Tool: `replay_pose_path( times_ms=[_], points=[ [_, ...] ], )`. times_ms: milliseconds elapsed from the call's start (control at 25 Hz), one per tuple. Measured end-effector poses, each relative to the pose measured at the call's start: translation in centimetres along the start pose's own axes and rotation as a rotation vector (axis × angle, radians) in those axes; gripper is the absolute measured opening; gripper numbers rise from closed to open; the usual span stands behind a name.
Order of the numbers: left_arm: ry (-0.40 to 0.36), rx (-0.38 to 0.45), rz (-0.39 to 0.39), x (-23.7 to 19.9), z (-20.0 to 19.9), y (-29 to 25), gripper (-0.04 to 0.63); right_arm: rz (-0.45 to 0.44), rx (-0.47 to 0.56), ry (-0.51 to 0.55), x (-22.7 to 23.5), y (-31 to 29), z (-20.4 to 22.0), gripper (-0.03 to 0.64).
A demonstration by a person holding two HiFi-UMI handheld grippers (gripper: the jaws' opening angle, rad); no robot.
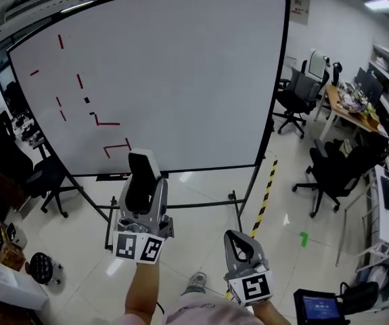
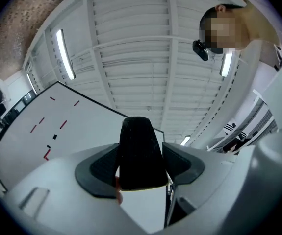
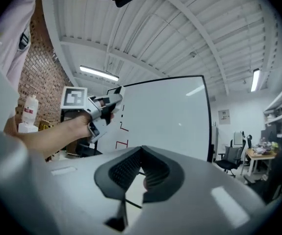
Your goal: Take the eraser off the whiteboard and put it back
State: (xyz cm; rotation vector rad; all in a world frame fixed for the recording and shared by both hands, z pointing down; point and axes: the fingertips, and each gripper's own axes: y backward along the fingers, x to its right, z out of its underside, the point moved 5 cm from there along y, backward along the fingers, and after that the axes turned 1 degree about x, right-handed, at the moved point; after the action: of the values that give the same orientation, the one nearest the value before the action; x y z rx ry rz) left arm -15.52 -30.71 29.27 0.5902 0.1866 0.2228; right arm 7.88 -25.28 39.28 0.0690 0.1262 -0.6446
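The left gripper (image 2: 141,166) had its fingers (image 2: 99,168) clamped on the eraser (image 2: 139,146). It stood upright between them, dark felt face showing, its top rising past the fingertips. The whiteboard (image 1: 180,66) lay beyond the fingertips, seemingly clear of the eraser, though the gap was hard to judge. The right gripper (image 3: 140,173) had its fingers closed together on nothing.

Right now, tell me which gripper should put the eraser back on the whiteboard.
Left. The left gripper has the eraser clamped between its jaws, held up in front of the whiteboard. The right gripper sits lower, jaws together with nothing between them, so it would first need a handover.
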Motion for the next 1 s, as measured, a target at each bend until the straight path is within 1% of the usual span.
replay_pose_path(
  times_ms=[120,200,240,400,480,560,680,800,920,1000],
  points=[
    [-0.054,-0.026,0.027,-5.2,3.0,-9.1,0.278,0.016,-0.024,0.009,2.3,-6.4,-0.2,0.005],
    [-0.126,-0.026,0.014,-8.1,5.0,-14.2,0.279,0.033,-0.069,0.002,4.0,-9.6,0.7,0.005],
    [-0.178,-0.028,-0.001,-9.4,6.0,-16.5,0.279,0.043,-0.093,-0.003,4.8,-11.0,1.3,0.005],
    [-0.431,-0.031,-0.057,-13.0,10.2,-23.8,0.279,0.08,-0.17,-0.026,7.5,-14.8,3.5,0.004],
    [-0.505,-0.04,-0.073,-13.8,11.8,-26.0,0.279,0.096,-0.196,-0.033,8.6,-16.0,4.4,0.004],
    [-0.548,-0.057,-0.085,-14.3,13.2,-27.1,0.278,0.11,-0.213,-0.043,9.6,-17.0,5.1,0.005],
    [-0.591,-0.08,-0.105,-15.0,15.1,-28.1,0.278,0.122,-0.228,-0.063,10.7,-18.2,5.9,0.005],
    [-0.612,-0.103,-0.118,-15.8,17.0,-29.0,0.279,0.122,-0.237,-0.074,11.2,-19.0,6.4,0.005],
    [-0.624,-0.079,-0.127,-16.2,18.0,-29.4,0.278,0.118,-0.249,-0.085,11.1,-18.9,7.1,0.005],
    [-0.62,-0.083,-0.128,-16.1,18.0,-29.3,0.278,0.122,-0.253,-0.094,11.2,-18.6,7.3,0.005]
  ],
)
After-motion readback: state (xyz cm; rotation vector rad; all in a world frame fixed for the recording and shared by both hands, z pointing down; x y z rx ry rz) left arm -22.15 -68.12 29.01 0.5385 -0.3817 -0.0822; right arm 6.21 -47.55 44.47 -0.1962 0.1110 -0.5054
